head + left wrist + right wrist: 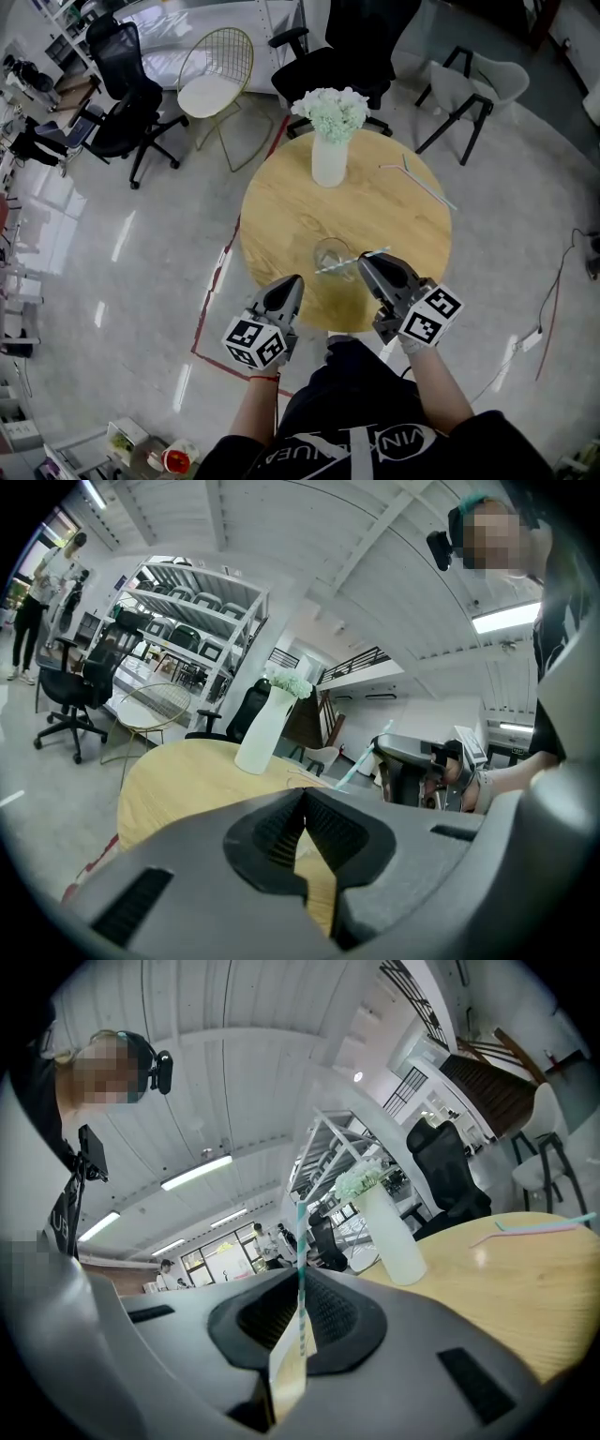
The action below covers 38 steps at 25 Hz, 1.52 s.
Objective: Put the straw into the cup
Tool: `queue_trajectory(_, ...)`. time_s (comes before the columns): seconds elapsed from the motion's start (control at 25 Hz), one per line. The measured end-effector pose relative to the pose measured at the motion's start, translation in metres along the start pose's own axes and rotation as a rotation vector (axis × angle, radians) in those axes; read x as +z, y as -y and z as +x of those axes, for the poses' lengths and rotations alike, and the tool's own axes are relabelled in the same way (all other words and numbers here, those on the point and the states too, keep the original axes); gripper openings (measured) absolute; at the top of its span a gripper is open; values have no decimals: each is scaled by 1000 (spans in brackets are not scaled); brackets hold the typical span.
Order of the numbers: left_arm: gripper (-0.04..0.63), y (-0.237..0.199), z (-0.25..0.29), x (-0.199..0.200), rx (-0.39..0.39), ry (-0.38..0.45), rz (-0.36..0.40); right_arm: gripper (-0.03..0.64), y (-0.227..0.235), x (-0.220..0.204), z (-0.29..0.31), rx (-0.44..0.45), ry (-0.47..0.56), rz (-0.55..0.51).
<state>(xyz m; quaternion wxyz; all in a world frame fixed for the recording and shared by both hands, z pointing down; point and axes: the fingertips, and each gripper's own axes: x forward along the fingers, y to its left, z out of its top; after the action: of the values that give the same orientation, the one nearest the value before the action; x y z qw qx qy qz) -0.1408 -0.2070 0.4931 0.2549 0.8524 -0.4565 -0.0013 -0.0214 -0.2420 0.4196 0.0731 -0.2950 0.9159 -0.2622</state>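
A clear cup point(333, 253) stands near the front edge of the round wooden table point(281, 206). My right gripper point(367, 262) is just right of it, shut on a teal-striped straw point(349, 262). The straw lies across above the cup's rim. In the right gripper view the straw point(301, 1241) stands upright between the jaws of that gripper point(300, 1283). My left gripper point(292, 281) hovers at the table's edge, left of the cup. In its own view the left gripper point(302, 797) has its tips together and holds nothing. The right gripper point(412, 761) and the straw point(361, 761) show there too.
A white vase point(329, 155) of pale flowers stands at the table's middle back. Spare straws point(427, 183) lie at the back right. Black office chairs, a gold wire chair point(216, 80) and a white chair point(478, 89) ring the table. Red tape point(225, 272) marks the floor.
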Motion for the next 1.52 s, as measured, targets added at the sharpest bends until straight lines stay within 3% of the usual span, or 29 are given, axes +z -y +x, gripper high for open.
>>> queue_trajectory(0.44, 8, -13, 18, -13, 3, -37, -36, 21, 23, 10, 5, 38, 65, 136)
queue_trajectory(1.04, 8, -29, 35, -26, 9, -69, -65, 21, 39, 13, 5, 103, 114, 238)
queue_trajectory(1.28, 8, -30, 40, -25, 4, -73, -69, 21, 39, 19, 1, 120, 111, 226)
queue_trajectory(1.52, 8, -28, 44, -27, 1, -79, -63, 21, 47, 9, 1, 44, 60, 127)
